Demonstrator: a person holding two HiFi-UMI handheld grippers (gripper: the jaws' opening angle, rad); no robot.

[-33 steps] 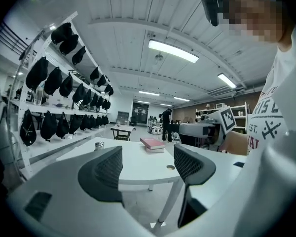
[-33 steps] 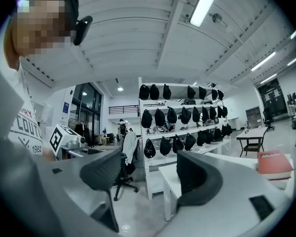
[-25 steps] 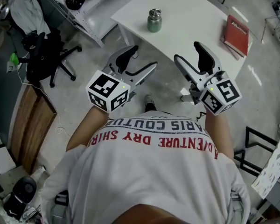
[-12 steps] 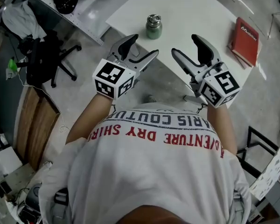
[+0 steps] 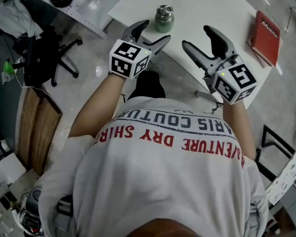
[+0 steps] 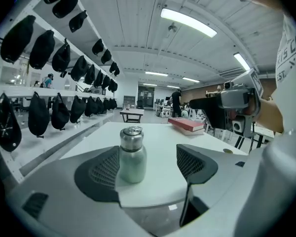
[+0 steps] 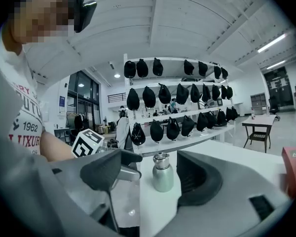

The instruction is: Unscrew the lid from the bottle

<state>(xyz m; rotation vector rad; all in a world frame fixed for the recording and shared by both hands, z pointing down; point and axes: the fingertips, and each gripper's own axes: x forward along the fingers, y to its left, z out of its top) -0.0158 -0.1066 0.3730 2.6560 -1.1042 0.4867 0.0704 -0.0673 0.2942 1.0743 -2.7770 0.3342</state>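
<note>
A small pale-green metal bottle (image 5: pixel 164 18) with a silver screw lid (image 5: pixel 165 10) stands upright near the front corner of the white table (image 5: pixel 207 4). My left gripper (image 5: pixel 153 32) hovers just short of the bottle at the table edge; its jaws are opening and nothing is between them. My right gripper (image 5: pixel 197 37) stands open to the right of it, empty. In the left gripper view the bottle (image 6: pixel 132 154) stands ahead, in front of the left pad. In the right gripper view the bottle (image 7: pixel 163 173) shows between the fingers, farther off.
A red book (image 5: pixel 266 31) lies at the table's right end. Left of the table are a long white shelf (image 5: pixel 84 9) with black caps and a black office chair (image 5: pixel 44 58). Rows of black caps (image 6: pixel 39 58) hang along that shelf.
Both grippers have moved forward to the table edge. The left one has come closest to the bottle, and its jaws look a little wider.
</note>
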